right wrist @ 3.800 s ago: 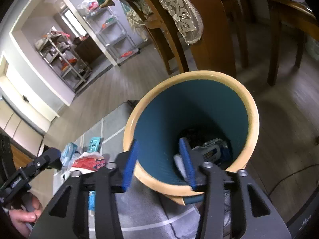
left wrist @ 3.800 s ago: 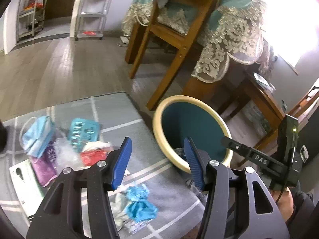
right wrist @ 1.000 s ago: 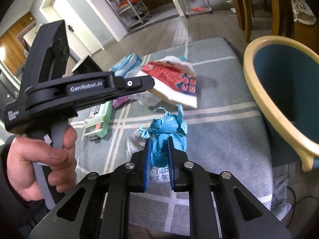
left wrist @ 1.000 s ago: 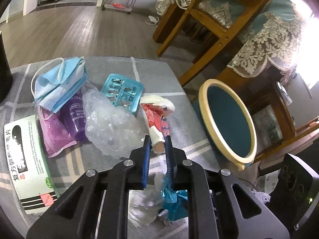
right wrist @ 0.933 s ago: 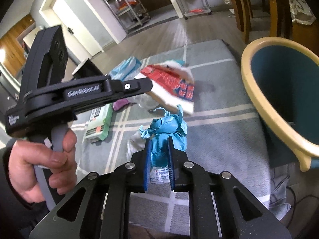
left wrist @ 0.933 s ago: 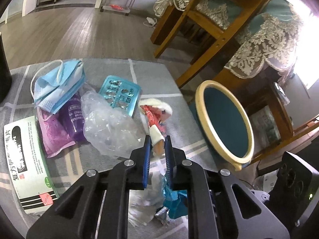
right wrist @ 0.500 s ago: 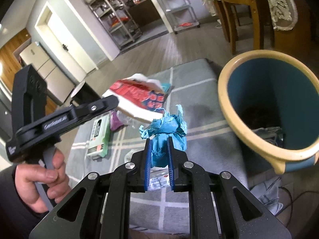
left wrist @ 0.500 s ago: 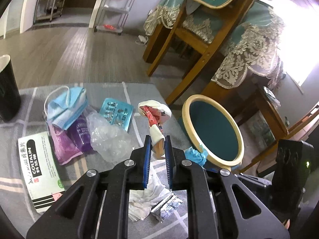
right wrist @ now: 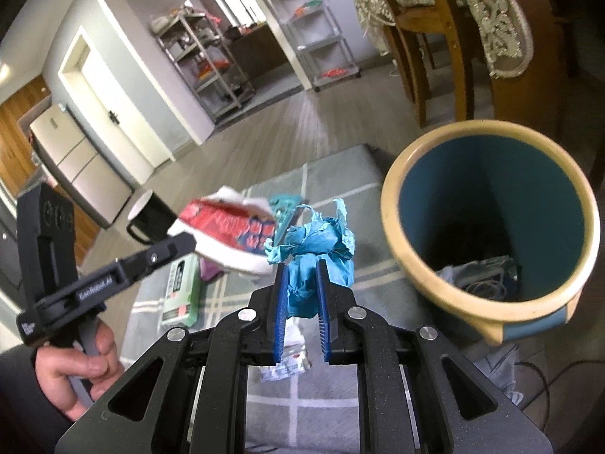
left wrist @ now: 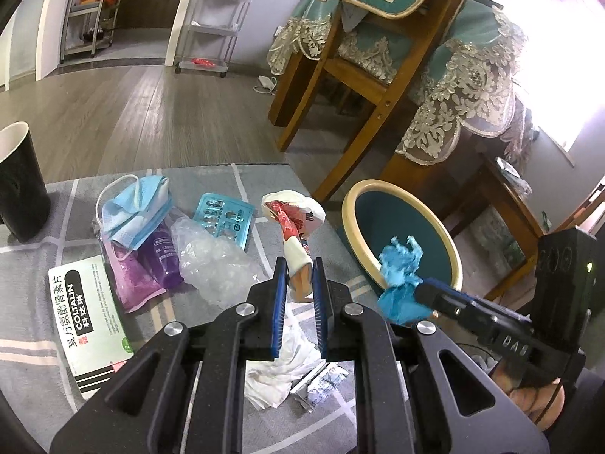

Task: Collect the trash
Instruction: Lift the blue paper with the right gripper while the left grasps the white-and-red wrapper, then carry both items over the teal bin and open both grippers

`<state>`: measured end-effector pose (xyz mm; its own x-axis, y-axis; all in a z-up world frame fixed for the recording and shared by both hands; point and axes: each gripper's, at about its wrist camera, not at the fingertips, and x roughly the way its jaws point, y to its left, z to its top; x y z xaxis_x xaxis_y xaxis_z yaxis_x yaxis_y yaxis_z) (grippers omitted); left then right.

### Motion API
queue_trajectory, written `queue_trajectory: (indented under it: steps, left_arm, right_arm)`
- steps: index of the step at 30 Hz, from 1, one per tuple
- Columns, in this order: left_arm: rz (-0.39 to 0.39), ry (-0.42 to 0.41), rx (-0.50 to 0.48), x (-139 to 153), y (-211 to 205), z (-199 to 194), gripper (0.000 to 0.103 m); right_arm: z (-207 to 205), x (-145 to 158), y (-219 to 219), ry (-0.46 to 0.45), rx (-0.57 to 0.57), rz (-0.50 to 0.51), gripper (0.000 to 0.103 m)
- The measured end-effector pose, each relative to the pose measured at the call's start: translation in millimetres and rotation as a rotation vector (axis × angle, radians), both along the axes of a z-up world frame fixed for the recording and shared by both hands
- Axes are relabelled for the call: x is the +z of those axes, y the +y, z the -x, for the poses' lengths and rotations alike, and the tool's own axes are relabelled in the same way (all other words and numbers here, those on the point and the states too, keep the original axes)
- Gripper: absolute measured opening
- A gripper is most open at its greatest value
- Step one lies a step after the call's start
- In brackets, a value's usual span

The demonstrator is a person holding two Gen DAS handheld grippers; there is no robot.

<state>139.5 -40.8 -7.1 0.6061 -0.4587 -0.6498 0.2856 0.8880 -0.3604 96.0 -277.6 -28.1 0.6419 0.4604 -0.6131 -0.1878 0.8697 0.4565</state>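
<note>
While the left gripper clamps a red-and-white wrapper, the right gripper pinches crumpled blue paper beside the bin, off the table's far corner.

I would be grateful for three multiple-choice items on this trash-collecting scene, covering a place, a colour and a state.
1. Where is the face mask?
A. in the bin
B. on the grey cloth
C. in a gripper

2. What colour is the bin inside?
A. teal
B. red
C. white

3. What is the right gripper doing?
A. open, empty
B. shut on blue crumpled paper
C. shut on a mug

Answers: 1 B, it lies among the litter; 2 A, teal wall under a cream rim; 3 B, paper is pinched between the fingers.
</note>
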Motion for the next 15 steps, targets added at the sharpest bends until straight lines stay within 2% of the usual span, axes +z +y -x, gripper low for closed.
queue_trajectory:
  steps: [9, 15]
  left_arm:
    - [0.000, -0.027, -0.020, 18, -17, -1, 0.012]
    - [0.009, -0.041, -0.061, 27, -45, -6, 0.012]
  right_arm:
    - [-1, 15, -24, -0.051, -0.085, -0.007, 0.016]
    - [1, 22, -46, -0.069, -0.169, -0.020, 0.016]
